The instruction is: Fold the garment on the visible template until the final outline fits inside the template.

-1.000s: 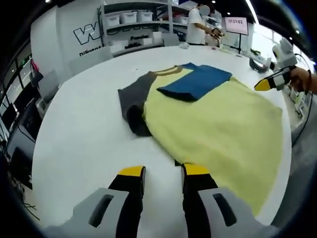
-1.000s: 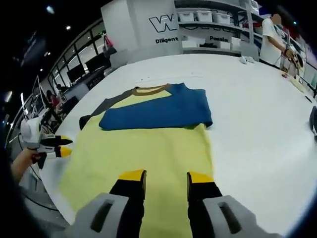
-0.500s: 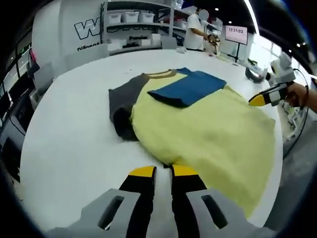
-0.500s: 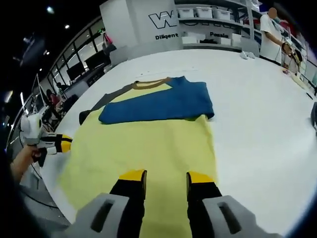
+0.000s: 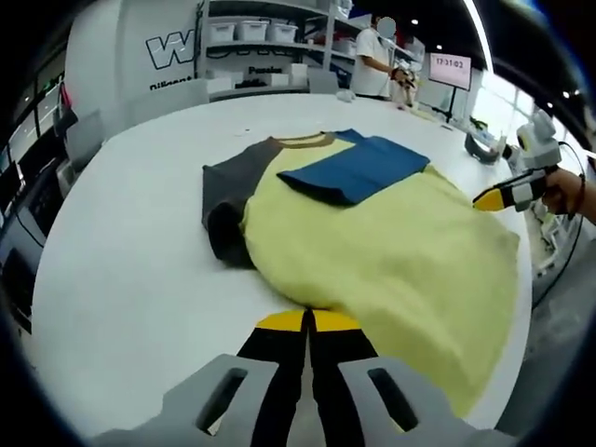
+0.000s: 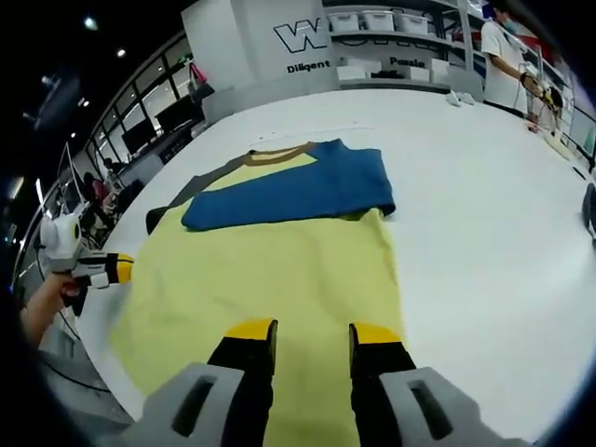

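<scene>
Shirt (image 6: 279, 261) lies flat on the table (image 6: 484, 205), blue sleeve (image 6: 298, 191) folded across its chest, grey sleeve (image 5: 228, 191) and yellow body unfolded. Left gripper (image 5: 307, 321) is clenched at the shirt's hem edge, grip uncertain; right gripper (image 6: 303, 331) hovers released over its hem

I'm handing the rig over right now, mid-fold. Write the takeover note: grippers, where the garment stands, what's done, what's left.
Left gripper: jaws shut at the yellow body's near edge; whether it pinches cloth is unclear.
Right gripper: open, over the yellow body near its hem, holding nothing.
Garment: spread flat on the white table. Blue sleeve is folded across the chest; grey sleeve is still out to the side, bunched at its end.
Left: fold in the grey sleeve, then the body. No template outline can be made out.
</scene>
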### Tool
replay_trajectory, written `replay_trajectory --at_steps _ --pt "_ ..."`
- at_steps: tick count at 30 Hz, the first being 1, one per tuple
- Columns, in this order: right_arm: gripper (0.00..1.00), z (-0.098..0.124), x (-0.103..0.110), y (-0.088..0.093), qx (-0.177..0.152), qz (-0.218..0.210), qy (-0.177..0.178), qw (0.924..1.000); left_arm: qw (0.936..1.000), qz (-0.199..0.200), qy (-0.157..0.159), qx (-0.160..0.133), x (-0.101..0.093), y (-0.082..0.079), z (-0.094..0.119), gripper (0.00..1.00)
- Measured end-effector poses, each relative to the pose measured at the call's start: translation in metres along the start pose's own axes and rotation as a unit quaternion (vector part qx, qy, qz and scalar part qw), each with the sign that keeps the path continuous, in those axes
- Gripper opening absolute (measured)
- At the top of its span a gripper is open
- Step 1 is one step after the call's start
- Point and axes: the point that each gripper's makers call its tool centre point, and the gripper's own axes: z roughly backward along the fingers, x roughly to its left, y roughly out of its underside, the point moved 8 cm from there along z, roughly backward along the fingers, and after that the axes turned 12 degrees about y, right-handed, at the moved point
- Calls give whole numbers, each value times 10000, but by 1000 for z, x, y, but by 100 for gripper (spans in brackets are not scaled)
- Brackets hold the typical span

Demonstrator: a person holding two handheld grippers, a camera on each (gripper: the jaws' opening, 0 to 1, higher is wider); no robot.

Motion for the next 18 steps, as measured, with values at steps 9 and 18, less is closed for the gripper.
replay_trajectory --at_steps 9,18 --pt "25 3 9 -3 -74 14 -133 9999 10000 -27 -30 38 0 2 6 0" --pt "25 9 56 -8 -163 493 -641 9966 9999 3 -121 38 4 6 18 0"
